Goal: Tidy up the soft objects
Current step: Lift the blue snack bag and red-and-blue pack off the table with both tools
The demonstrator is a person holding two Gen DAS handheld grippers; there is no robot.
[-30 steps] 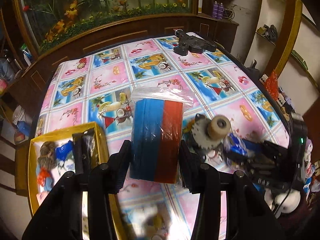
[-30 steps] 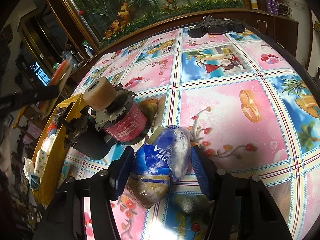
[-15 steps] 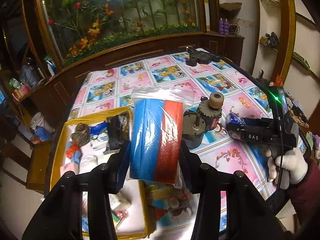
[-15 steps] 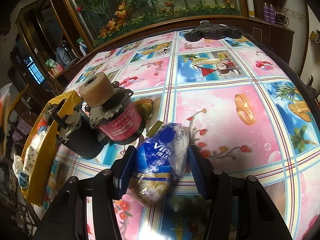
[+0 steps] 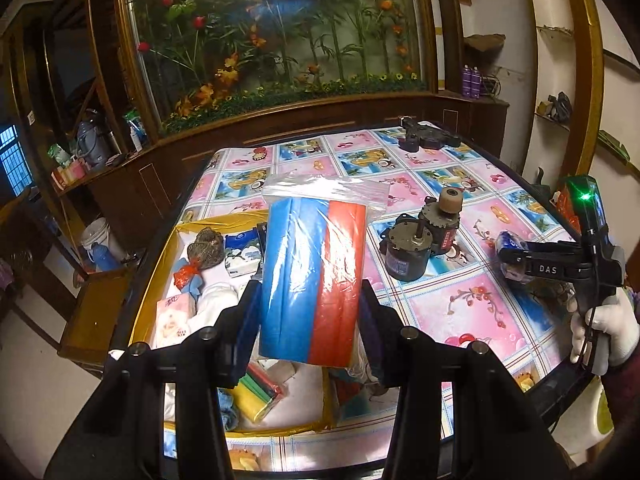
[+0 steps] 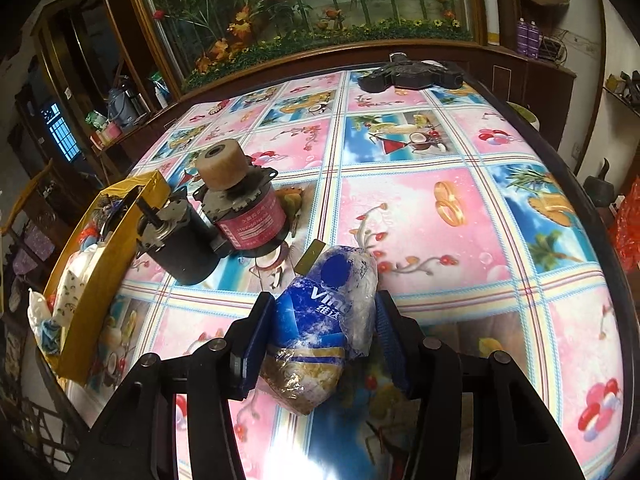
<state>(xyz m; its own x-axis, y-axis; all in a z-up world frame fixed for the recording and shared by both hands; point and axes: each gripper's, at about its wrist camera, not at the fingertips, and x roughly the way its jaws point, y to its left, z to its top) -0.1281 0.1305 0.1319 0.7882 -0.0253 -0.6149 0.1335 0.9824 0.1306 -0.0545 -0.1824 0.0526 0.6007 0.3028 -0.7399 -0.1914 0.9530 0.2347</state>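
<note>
Two motors [image 5: 424,240] stand side by side on the table [image 5: 452,312] — one dark one [image 6: 180,240] and one with a pink label [image 6: 248,216]. There is one yellow box [image 5: 160,276], and it holds lots of soft things, too many and too mixed up to count. One clear bag [image 5: 312,272] has blue and red sponges in it — I cannot tell how many. There is one blue tissue pack [image 6: 324,328]. One black gadget [image 6: 412,74] lies at the far end of the table. Two purple bottles [image 5: 471,84] stand on the cabinet behind.
</note>
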